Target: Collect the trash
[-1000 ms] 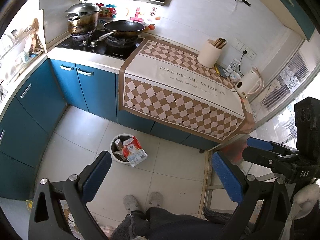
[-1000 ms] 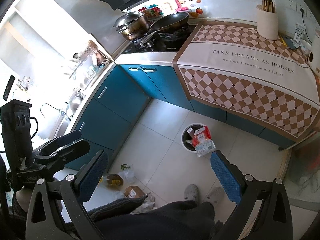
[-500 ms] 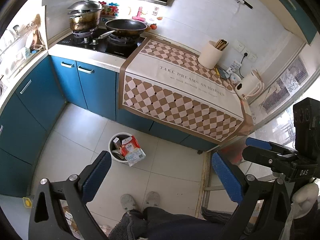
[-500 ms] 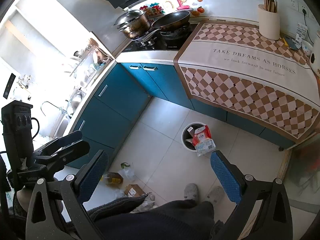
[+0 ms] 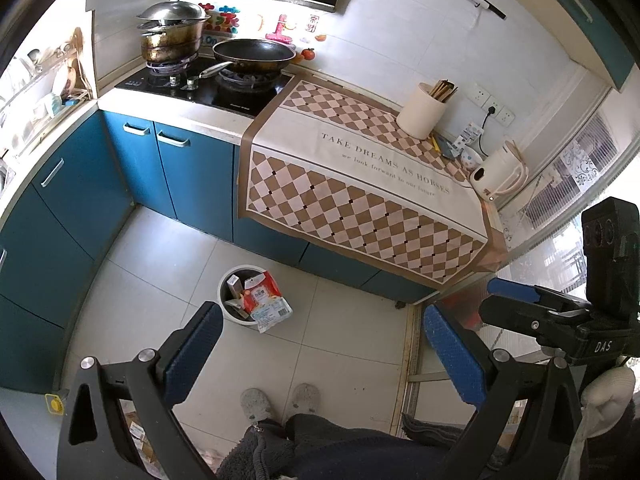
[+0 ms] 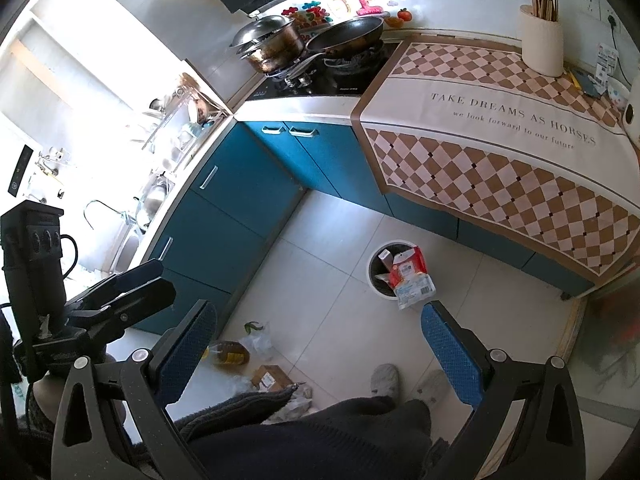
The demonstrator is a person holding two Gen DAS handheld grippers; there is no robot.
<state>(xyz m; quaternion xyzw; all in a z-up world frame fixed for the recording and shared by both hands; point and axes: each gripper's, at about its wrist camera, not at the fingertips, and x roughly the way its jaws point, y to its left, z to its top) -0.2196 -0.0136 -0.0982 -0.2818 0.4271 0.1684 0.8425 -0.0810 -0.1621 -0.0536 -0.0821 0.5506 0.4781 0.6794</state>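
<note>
A: Big picture first?

B: A tiled kitchen floor (image 6: 340, 320), blue cabinets (image 5: 192, 176), and the desk under a checked cloth (image 5: 360, 184), all well beyond both tools. Plenty of open tile to work on.

A: The trash?

B: A white bin (image 6: 380, 280) ahead of the right tool (image 6: 320, 344), already overfull, with a red-and-white packet (image 6: 412, 276) hanging over its rim. Below the right tool's left finger lie an oil bottle (image 6: 230, 354), a clear bag (image 6: 258, 342) and a small carton (image 6: 272, 378).

A: Handling?

B: Probably all light. The bottle looks slick, so take its neck; the carton is stiff, so pinch its sides; the bag will crumple anywhere.

A: The tools?

B: The left tool (image 5: 320, 344) and the right are spread wide, both empty.
</note>
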